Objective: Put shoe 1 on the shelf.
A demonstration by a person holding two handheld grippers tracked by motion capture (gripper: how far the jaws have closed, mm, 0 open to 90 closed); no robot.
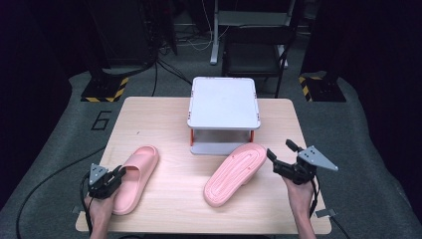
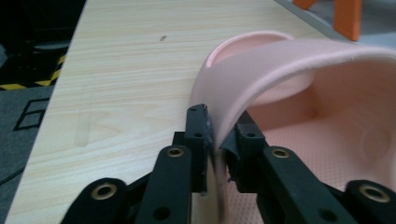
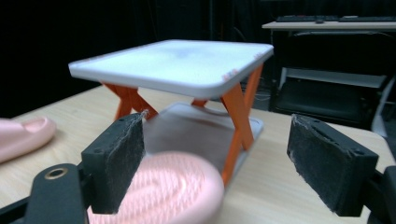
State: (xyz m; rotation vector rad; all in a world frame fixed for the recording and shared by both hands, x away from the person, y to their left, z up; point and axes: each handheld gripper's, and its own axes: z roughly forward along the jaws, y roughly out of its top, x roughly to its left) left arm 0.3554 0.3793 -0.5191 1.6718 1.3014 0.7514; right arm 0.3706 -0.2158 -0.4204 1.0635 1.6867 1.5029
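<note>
High view first: my left gripper [image 1: 118, 175] is clamped on the strap of the upright pink slipper [image 1: 137, 174], which lies on the wooden table [image 1: 164, 124] to the left of the white shelf [image 1: 224, 102]. My right gripper [image 1: 281, 155] hangs with jaws spread, just beside the overturned slipper [image 1: 234, 174] whose toe end touches the shelf's lower tray.

Left gripper view: both pads pinch the slipper's strap [image 2: 261, 70] near its outer edge.

Right gripper view: my jaws stand wide, holding nothing, facing the shelf [image 3: 177, 63], with the sole-up slipper [image 3: 168, 191] low between them.
</note>
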